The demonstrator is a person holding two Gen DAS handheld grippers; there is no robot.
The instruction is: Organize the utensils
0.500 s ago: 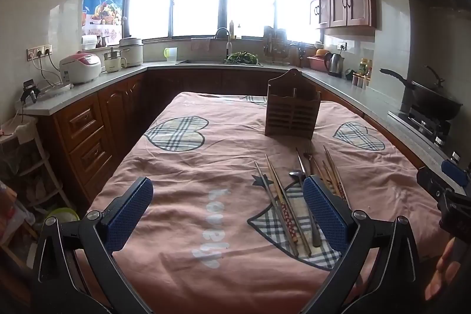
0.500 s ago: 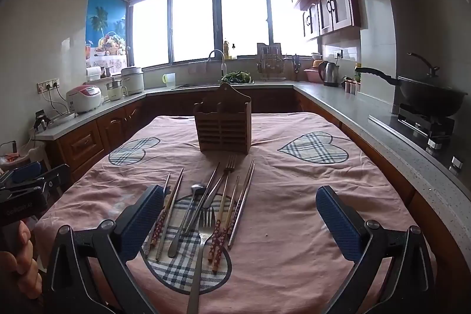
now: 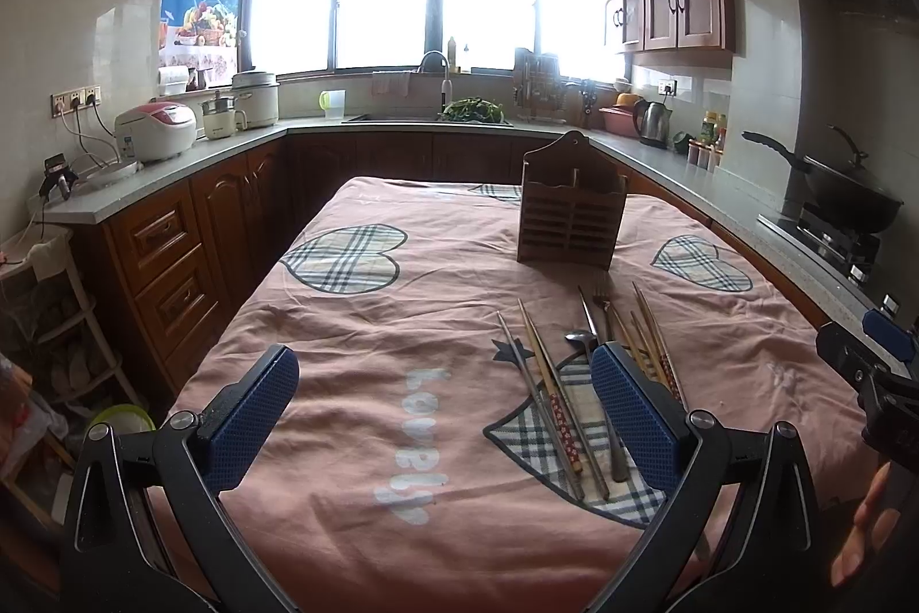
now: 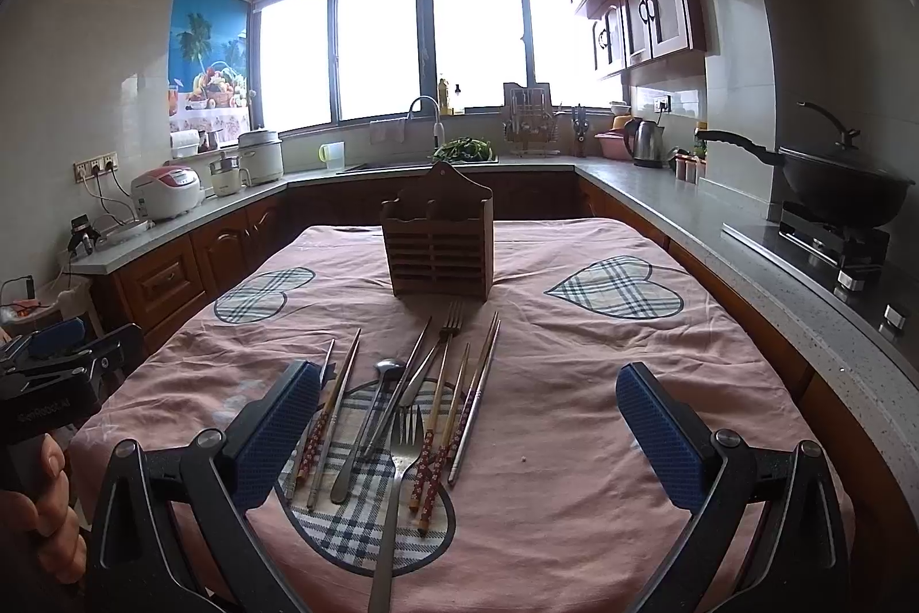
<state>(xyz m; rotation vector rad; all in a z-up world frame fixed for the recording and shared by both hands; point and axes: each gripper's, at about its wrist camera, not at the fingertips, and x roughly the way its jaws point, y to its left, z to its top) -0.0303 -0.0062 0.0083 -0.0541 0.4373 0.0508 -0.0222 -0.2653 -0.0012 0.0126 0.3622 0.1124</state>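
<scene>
Both tongs gaping fully, gripping nothing: left tongs (image 3: 445,415) hovering short of the wooden holder (image 3: 568,205), right tongs (image 4: 468,426) likewise. Utensils (image 4: 402,406) lying loose on the pink cloth (image 4: 574,383), just in front of the holder: 2 forks, 1 spoon, several chopsticks, crowded and overlapping. Probably risking a pinch of 2 pieces at once, or thin metal chopsticks slipping from the pads; possibly snagging the wrinkled cloth and shifting the holder. Reading "lovely" (image 3: 416,446) on the cloth, upside down, well in front of the holder; small lettering on the left tongs' body, too faint for reading.
</scene>
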